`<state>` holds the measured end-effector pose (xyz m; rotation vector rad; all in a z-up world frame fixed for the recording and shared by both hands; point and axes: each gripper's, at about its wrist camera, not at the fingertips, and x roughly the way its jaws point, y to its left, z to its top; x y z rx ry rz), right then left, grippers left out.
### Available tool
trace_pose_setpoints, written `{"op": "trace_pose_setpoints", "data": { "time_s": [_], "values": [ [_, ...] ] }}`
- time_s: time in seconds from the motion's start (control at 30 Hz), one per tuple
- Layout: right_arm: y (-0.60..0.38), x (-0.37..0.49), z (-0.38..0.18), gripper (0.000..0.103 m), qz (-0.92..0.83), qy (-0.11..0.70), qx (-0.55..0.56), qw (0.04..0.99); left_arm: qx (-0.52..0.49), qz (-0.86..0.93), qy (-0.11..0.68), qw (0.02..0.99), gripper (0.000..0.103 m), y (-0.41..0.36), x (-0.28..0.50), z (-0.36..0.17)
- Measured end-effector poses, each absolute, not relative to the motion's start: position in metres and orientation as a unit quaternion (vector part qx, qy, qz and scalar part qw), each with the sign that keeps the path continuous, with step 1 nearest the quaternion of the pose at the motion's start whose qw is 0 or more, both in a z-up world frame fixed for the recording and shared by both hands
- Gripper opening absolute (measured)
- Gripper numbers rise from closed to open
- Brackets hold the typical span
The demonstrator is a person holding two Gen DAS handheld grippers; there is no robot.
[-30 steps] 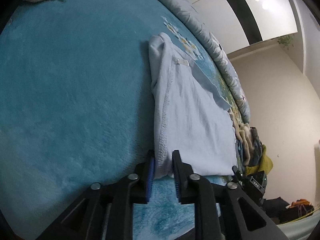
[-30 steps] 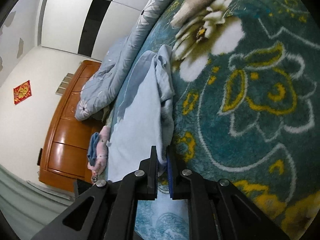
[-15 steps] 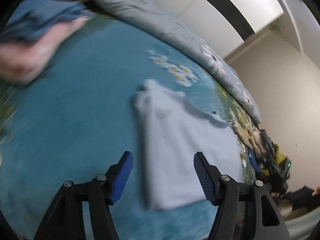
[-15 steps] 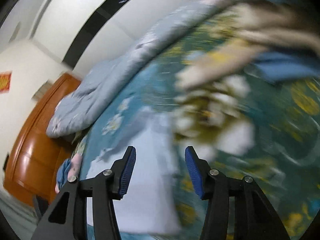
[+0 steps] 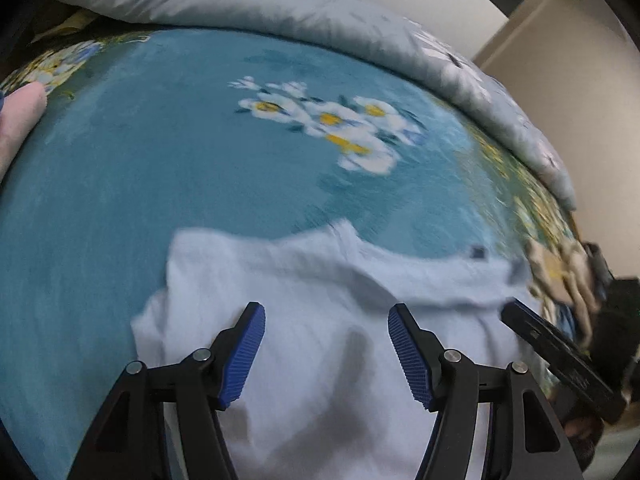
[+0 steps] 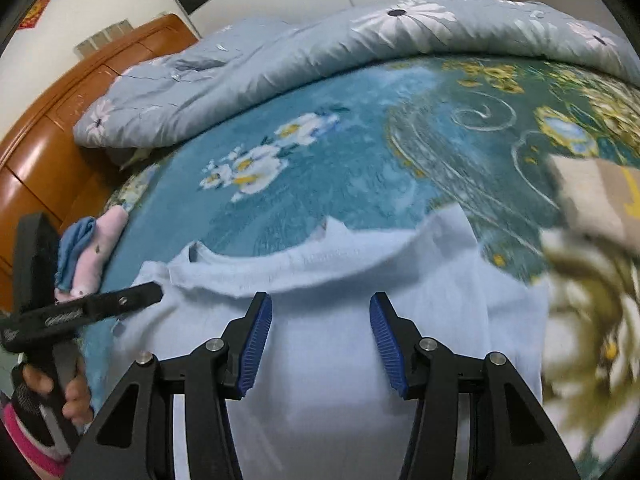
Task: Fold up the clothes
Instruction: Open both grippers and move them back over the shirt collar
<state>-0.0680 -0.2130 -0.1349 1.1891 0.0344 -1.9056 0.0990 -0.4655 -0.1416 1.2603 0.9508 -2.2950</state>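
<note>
A folded pale blue garment (image 5: pixel 320 320) lies on the teal flowered blanket (image 5: pixel 160 168); it also shows in the right wrist view (image 6: pixel 340 280). My left gripper (image 5: pixel 325 354) is open and empty, just above the garment's near part. My right gripper (image 6: pixel 321 342) is open and empty, also over the garment. The left gripper's body shows at the left of the right wrist view (image 6: pixel 100 304). The right gripper's body shows at the right of the left wrist view (image 5: pixel 556 356).
A grey-blue flowered quilt (image 6: pixel 320 52) lies bunched along the far edge. A pink and blue folded pile (image 6: pixel 86 252) sits at the left by the wooden headboard (image 6: pixel 52 132). A beige garment (image 6: pixel 592 196) lies at the right.
Both grippers let go of the garment's edge and opened wide. Both swung round and now face across the garment toward the quilt.
</note>
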Motion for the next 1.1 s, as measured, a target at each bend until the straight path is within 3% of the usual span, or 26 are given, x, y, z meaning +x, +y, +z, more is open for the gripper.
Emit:
{"op": "trace_pose_setpoints", "data": {
  "time_s": [0.23,0.43,0.6,0.83,1.1],
  "values": [
    [-0.191,-0.114,-0.153,0.052,-0.736,-0.126,0.516,0.42,0.405,-0.788,0.419,0.199,0.068,-0.503,0.1,-0.156],
    [-0.183,-0.105,-0.139,0.053,-0.739,-0.125,0.502,0.431,0.398,-0.788,0.42,0.211,0.068,-0.492,0.108,-0.142],
    [-0.146,-0.09,-0.122,0.053,-0.749,-0.122,0.491,0.428,0.397,-0.815,0.388,0.167,0.068,-0.439,0.122,-0.117],
    [-0.071,-0.083,-0.129,0.053,-0.763,-0.132,0.51,0.375,0.424,-0.851,0.287,0.119,0.068,-0.371,0.084,-0.1],
    [-0.025,-0.079,-0.141,0.053,-0.743,-0.149,0.533,0.377,0.417,-0.818,0.382,0.107,0.067,-0.398,0.037,-0.126]
  ]
}}
